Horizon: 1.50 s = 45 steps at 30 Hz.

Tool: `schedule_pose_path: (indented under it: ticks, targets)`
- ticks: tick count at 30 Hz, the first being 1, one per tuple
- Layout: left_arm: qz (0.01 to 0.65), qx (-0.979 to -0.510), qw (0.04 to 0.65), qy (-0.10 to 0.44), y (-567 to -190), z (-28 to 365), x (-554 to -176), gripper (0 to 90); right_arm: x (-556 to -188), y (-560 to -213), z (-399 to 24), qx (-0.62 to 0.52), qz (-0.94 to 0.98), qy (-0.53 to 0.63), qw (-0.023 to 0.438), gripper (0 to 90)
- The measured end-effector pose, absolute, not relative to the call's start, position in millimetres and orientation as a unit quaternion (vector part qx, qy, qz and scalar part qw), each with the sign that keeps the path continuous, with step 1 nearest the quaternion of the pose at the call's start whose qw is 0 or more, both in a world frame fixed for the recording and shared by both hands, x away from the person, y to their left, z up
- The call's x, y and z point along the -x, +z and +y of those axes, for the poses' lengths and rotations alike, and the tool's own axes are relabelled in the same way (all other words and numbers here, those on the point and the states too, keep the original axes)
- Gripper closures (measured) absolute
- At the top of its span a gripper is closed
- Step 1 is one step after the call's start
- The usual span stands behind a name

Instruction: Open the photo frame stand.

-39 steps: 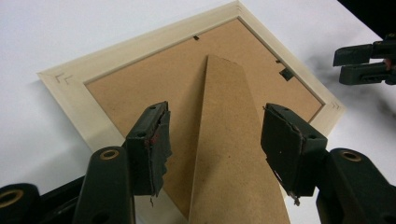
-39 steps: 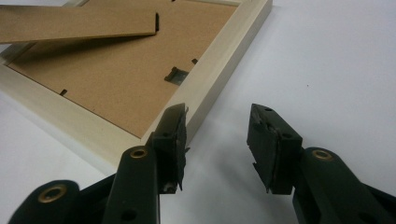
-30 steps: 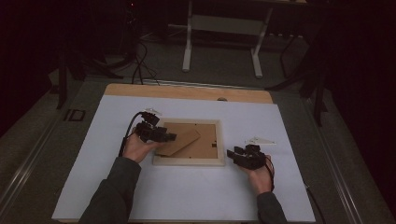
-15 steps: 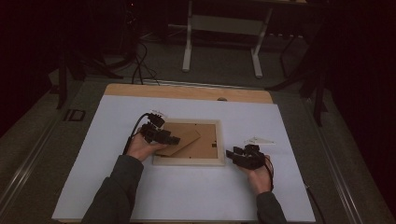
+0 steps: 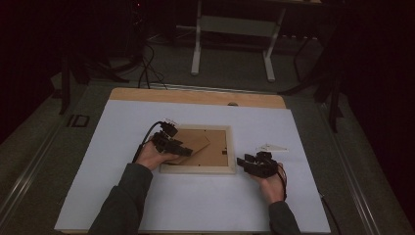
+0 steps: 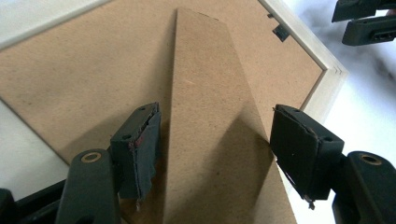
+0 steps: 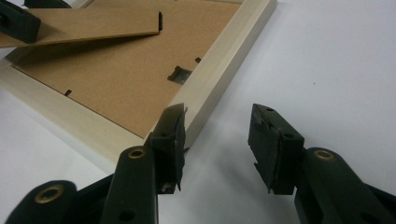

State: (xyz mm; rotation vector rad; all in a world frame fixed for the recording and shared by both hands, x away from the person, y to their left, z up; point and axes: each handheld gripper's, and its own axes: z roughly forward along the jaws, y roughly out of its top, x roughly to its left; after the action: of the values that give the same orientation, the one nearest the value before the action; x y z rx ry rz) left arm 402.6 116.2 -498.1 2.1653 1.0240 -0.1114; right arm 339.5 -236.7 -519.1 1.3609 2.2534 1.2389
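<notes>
In the left gripper view, the left gripper [image 6: 215, 144] stands with its jaws wide, one pad on each side of the brown stand flap [image 6: 210, 116] that rises off the back of the picture frame [image 6: 322, 70]; one pad sits just beside the flap's edge, the other a little apart, and neither presses on it. In the high view this gripper [image 5: 183, 149] lies just left of centre, over the left half of the frame [image 5: 195, 169], with the person's left hand [image 5: 151, 156] behind it.

In the right gripper view, the right gripper [image 7: 217, 135] is open too, its jaws spread with nothing between them except the white table cover [image 7: 327, 56]. One pad is close against the frame's pale wooden corner [image 7: 219, 74]; whether it touches, I cannot tell. In the high view this gripper [image 5: 244, 164] sits right of centre, just off the frame's lower right corner, held by the right hand [image 5: 271, 186].

The frame lies face down, brown backing board [image 5: 210, 152] up, in the middle of the high view. A small pale flat piece [image 5: 271, 147] lies on the cover [image 5: 195, 205] to the right of the frame.
</notes>
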Motion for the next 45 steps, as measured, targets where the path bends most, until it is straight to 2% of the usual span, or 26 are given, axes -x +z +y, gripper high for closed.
schedule_pose_path:
  ticks: [11, 20, 45]
  targets:
    - [0.387, -0.854, 0.346, -0.036, -500, 107, -402, 40.4, -340, -519, -238, -0.466, 0.769, 0.423, 0.115, 55.1]
    - [0.379, -0.864, 0.331, -0.012, -499, 103, -398, 40.8, -339, -521, -235, -0.466, 0.772, 0.419, 0.111, 55.1]
    - [0.362, -0.868, 0.338, 0.045, -491, 97, -387, 41.3, -353, -508, -226, -0.451, 0.782, 0.412, 0.123, 55.0]
